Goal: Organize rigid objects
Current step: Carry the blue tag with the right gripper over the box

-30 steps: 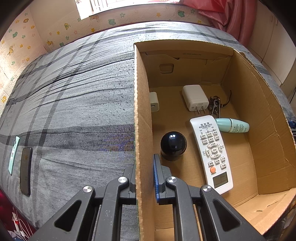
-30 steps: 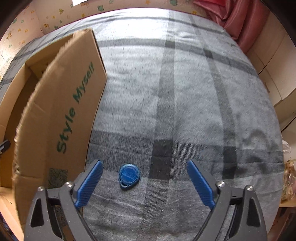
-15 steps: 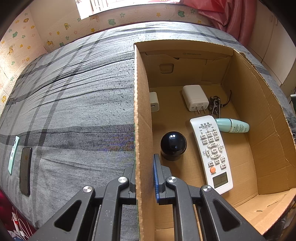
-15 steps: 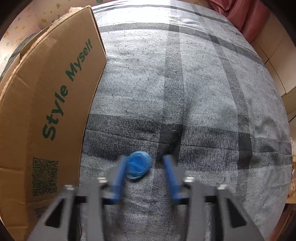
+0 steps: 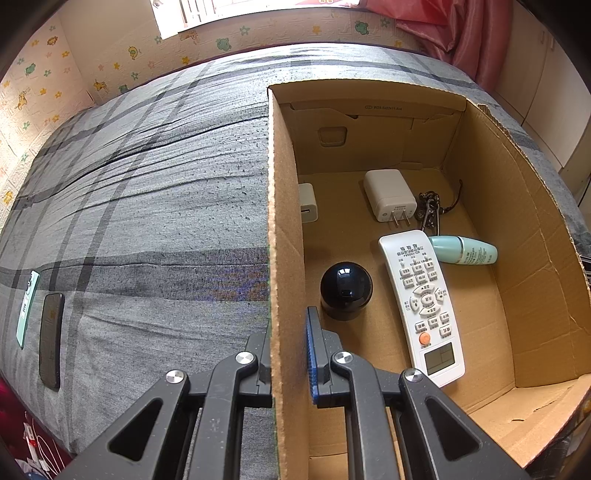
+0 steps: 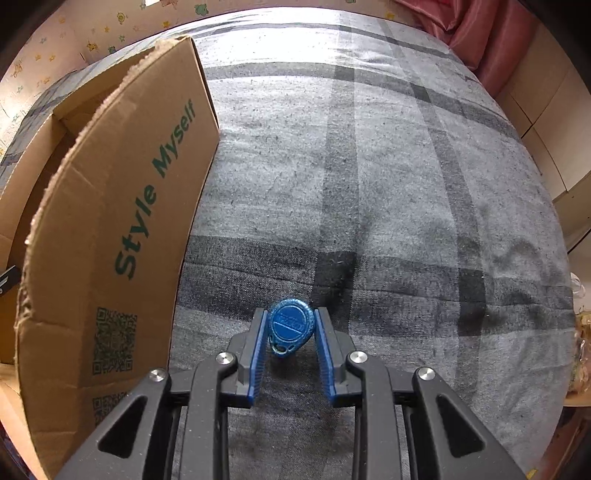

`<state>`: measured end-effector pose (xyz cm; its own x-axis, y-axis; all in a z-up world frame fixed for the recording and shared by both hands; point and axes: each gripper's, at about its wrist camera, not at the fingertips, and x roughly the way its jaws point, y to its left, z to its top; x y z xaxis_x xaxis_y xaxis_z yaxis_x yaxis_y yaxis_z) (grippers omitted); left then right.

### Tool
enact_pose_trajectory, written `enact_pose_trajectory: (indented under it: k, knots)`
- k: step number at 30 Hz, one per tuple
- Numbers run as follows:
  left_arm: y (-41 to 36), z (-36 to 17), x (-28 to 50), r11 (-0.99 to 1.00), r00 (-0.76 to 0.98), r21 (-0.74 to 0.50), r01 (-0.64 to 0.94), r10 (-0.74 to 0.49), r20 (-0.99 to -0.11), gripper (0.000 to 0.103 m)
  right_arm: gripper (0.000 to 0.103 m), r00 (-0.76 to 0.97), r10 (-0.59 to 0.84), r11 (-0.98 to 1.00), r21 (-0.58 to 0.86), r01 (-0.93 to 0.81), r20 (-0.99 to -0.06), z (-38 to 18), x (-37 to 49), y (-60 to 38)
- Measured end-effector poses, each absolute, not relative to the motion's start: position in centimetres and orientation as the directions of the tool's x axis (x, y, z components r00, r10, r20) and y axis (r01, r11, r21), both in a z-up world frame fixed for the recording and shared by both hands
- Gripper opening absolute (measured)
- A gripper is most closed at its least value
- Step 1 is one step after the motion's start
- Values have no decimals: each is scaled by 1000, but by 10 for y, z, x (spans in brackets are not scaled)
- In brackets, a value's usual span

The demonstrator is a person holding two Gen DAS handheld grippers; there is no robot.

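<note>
A blue key fob (image 6: 291, 326) sits between the blue pads of my right gripper (image 6: 290, 325), which is shut on it just above the grey plaid bedspread. My left gripper (image 5: 288, 332) is shut on the left wall of the cardboard box (image 5: 281, 229). On the box floor lie a white remote (image 5: 421, 302), a black dome (image 5: 345, 290), a white charger (image 5: 389, 195), a small white plug (image 5: 307, 202), a bunch of keys (image 5: 428, 212) and a mint green bottle (image 5: 463, 250). The box's printed outer wall (image 6: 110, 258) stands to the left of the fob.
A dark phone (image 5: 50, 349) and a mint green card (image 5: 26, 306) lie on the bedspread at the far left. Pink curtains (image 5: 461, 33) hang behind the bed. The plaid bedspread (image 6: 406, 184) stretches away to the right of the box.
My right gripper's pads closed from wide apart onto the blue key fob, which now sits up between them. The left gripper and the box have not moved.
</note>
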<state>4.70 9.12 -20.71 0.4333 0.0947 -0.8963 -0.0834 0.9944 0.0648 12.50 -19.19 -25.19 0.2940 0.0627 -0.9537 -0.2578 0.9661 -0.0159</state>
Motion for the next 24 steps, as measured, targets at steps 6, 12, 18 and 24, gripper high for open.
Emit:
enact_pose_trajectory:
  k: [6, 12, 18, 24]
  knots:
    - [91, -207, 47, 994, 433, 66, -83, 96, -896, 12, 26, 301, 67, 967, -12, -255, -951, -243, 125, -195]
    - [90, -207, 47, 994, 432, 70, -82, 99, -896, 12, 26, 316, 62, 965, -24, -261, -947, -230, 125, -194]
    - [89, -208, 48, 994, 432, 73, -81, 101, -896, 12, 26, 338, 63, 964, -31, -263, -939, -210, 124, -192]
    - [89, -207, 48, 994, 432, 74, -81, 102, -896, 12, 26, 361, 79, 960, -28, -280, -929, -186, 124, -186]
